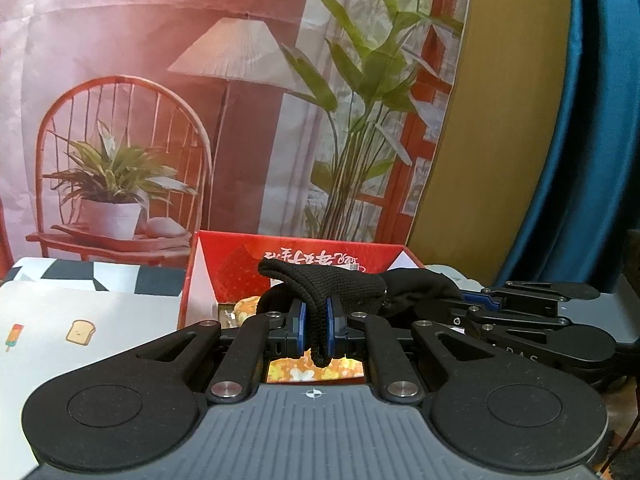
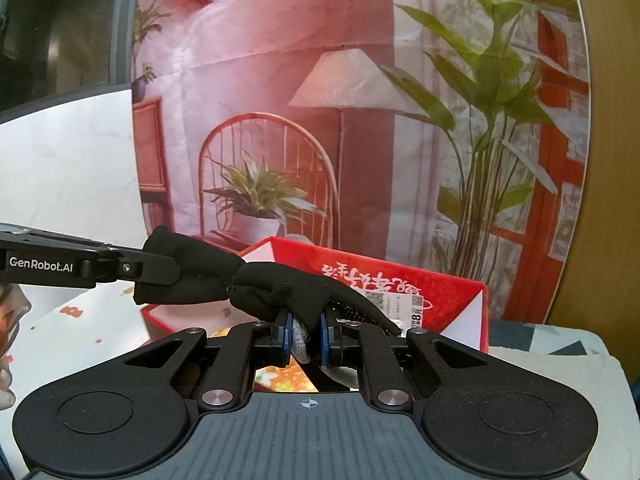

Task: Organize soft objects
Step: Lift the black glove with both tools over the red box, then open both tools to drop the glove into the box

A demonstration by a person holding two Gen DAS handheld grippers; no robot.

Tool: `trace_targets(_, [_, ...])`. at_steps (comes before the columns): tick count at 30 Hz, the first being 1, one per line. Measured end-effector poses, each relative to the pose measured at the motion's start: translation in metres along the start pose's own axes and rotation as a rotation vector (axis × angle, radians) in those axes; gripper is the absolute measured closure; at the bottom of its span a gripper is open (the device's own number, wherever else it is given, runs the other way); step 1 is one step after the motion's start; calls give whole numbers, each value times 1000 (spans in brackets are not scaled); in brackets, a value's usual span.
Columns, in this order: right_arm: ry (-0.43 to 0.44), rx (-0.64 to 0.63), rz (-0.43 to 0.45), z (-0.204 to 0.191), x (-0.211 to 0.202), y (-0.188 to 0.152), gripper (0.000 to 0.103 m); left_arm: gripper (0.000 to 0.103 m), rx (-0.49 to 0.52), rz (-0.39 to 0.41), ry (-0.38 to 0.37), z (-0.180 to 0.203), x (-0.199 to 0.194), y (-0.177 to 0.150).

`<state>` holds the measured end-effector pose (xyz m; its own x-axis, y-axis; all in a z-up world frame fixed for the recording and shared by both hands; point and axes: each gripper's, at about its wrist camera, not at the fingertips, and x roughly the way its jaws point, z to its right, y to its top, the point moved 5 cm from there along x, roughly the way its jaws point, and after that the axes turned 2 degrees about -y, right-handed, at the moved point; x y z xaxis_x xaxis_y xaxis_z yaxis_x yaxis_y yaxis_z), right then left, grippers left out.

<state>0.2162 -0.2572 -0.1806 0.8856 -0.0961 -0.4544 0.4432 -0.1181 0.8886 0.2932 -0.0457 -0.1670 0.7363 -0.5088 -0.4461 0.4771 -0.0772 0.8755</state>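
Before a printed backdrop (image 2: 280,80), both grippers' fingers clamp one black glove (image 2: 288,288); "GenRobot.AI" marks the left gripper (image 2: 160,270).

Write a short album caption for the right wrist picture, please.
Both grippers hold one black glove stretched above an open red box.

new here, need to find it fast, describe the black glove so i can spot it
Start at the red box with white lettering, standing open in front of the printed backdrop. Stretched above it, the black glove hangs between the left gripper and right gripper, both clamped on it. It is the only dark knitted thing there.
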Motion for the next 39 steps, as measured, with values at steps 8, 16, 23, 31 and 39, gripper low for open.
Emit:
trace_targets(8, [0, 46, -58, 22, 30, 7, 91, 92, -26, -49, -6, -7, 32, 9])
trace_targets(16, [4, 77, -129, 38, 67, 12, 91, 92, -51, -104, 6, -23, 69, 17])
trace_targets(23, [-6, 73, -196, 48, 106, 21, 91, 92, -66, -122, 28, -36, 98, 25])
trace_targets(31, [-23, 75, -299, 62, 151, 32, 91, 91, -88, -158, 34, -47, 133, 36])
trace_targets(39, [-136, 185, -388, 86, 177, 24, 74, 44, -48, -172, 87, -53, 145, 42])
